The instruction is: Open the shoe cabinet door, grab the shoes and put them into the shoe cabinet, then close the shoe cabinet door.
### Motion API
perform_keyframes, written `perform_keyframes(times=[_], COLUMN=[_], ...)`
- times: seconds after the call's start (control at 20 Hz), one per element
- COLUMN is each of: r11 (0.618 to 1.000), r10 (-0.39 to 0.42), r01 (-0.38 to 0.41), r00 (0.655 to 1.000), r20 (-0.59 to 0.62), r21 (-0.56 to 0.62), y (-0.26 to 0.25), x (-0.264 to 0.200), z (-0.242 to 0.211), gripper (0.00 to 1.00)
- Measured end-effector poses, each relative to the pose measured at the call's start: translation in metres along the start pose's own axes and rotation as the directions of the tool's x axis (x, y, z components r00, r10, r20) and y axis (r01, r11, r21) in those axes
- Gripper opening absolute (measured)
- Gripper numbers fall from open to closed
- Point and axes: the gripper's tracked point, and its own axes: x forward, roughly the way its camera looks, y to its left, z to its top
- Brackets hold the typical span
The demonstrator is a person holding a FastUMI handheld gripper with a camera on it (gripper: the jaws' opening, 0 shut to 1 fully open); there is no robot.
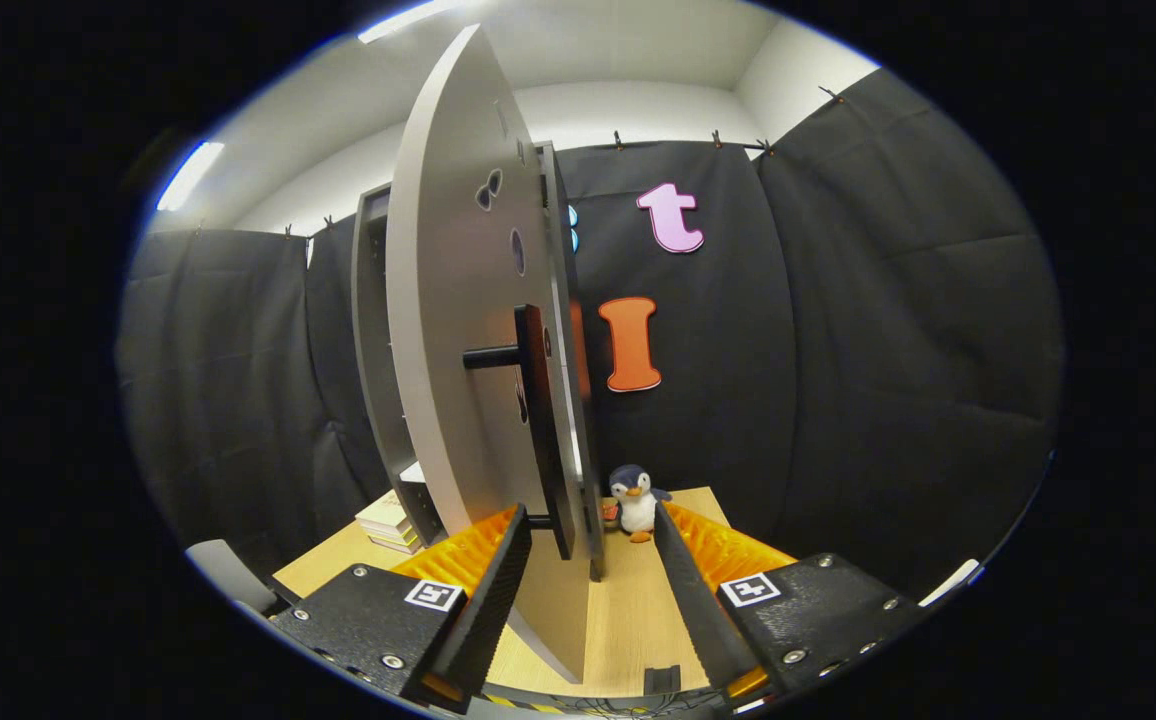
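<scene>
Between the spread fingers of the gripper [588, 560] stood the shoe cabinet door [448, 330], swung out edge-on toward the camera, with its long dark handle [538, 420] standing off the panel on short posts just ahead of the fingertips. The fingers were parted and pressed on nothing; the door's lower edge and the foot of the handle lay in the gap between them, nearer the left finger, though whether that finger touched the panel could not be told. Judging by that placement, the tool had been lined up on the handle to swing the door, so the opening step looked well under way rather than finished. Behind the door, the shoe cabinet [378, 340] showed its open side and shelf edge. A stack of books [388, 522] lay on the wooden table [628, 620] beside the cabinet's base, and a small plush penguin [635, 502] stood beyond the fingers, close to the door's far edge.
</scene>
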Motion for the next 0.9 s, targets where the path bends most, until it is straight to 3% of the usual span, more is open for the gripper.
perform_keyframes(times=[0.25,0.7,0.9], r11=[1.0,0.989,0.985], r10=[0.008,0.148,0.173], r01=[-0.008,-0.148,-0.173], r00=[1.0,0.989,0.985], r20=[-0.003,-0.005,-0.009], r21=[-0.013,-0.009,-0.016], y=[0.007,0.069,0.096], x=[0.0,0.014,0.018], z=[-0.002,-0.012,-0.015], gripper=[0.78,0.78,0.78])
